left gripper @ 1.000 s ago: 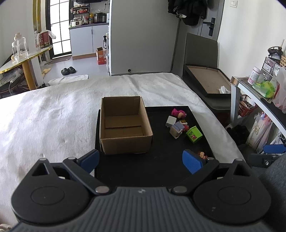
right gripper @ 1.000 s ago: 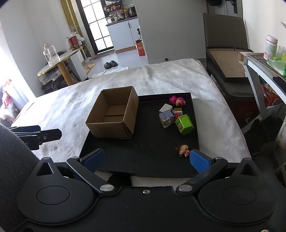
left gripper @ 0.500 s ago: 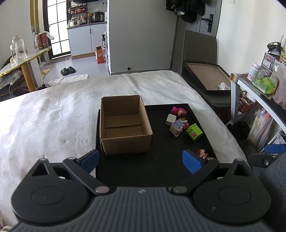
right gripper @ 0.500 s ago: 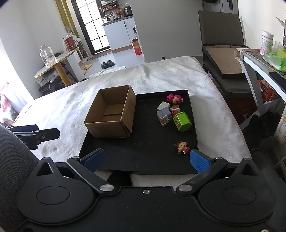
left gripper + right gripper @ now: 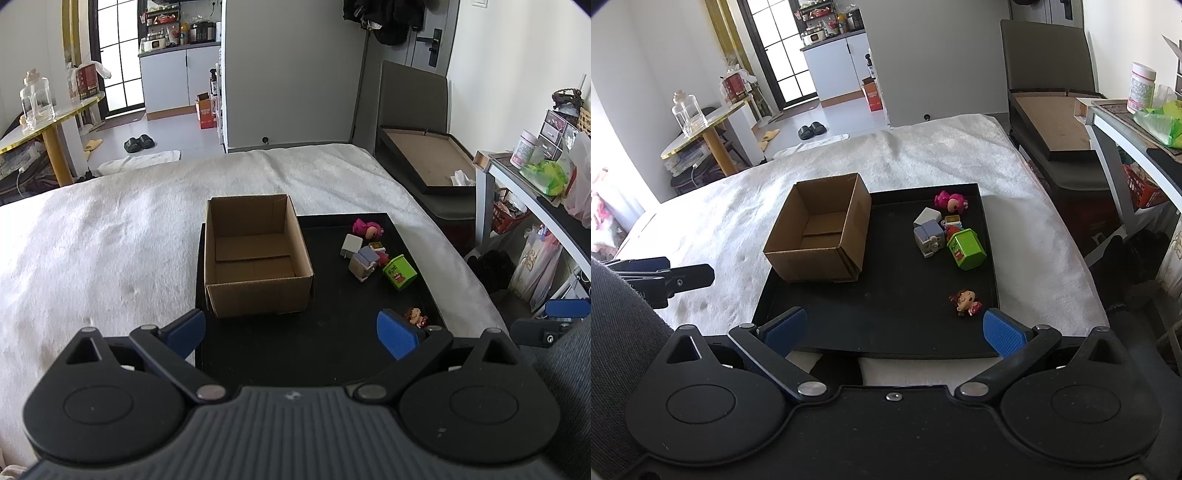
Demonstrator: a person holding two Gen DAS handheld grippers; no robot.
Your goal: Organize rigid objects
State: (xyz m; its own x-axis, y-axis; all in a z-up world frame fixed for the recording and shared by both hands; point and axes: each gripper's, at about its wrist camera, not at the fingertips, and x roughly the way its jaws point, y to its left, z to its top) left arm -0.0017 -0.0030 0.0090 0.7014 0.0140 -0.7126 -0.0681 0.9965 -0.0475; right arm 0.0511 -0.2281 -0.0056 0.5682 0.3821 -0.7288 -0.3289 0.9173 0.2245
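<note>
A black tray (image 5: 894,295) lies on a white bed (image 5: 738,210), so the little toys have a flat, firm place to sit. An open box (image 5: 820,232) stands on the tray at about 10 o'clock. Its top is wide open and nothing is inside, so it looks like the place where the toys should go.

The toys are on the other side of the tray, at about 1 o'clock. A pink doll (image 5: 950,201) is the farthest. Just in front of it, close together, are a white cube (image 5: 927,216), a gray toy (image 5: 929,238) and a green cube (image 5: 966,249). A small doll (image 5: 964,302) lies by itself near the front edge, at about 4 o'clock, well apart from the rest.

The right hand-held gripper (image 5: 894,332) hangs over the front edge of the tray with its blue pads wide apart and nothing between them. The small doll is just beside its right pad, so I think it is the easiest toy to pick first.

The left hand-held gripper (image 5: 291,330) is also spread apart and holds nothing. It points at the box, maybe to wait or to keep the box steady
</note>
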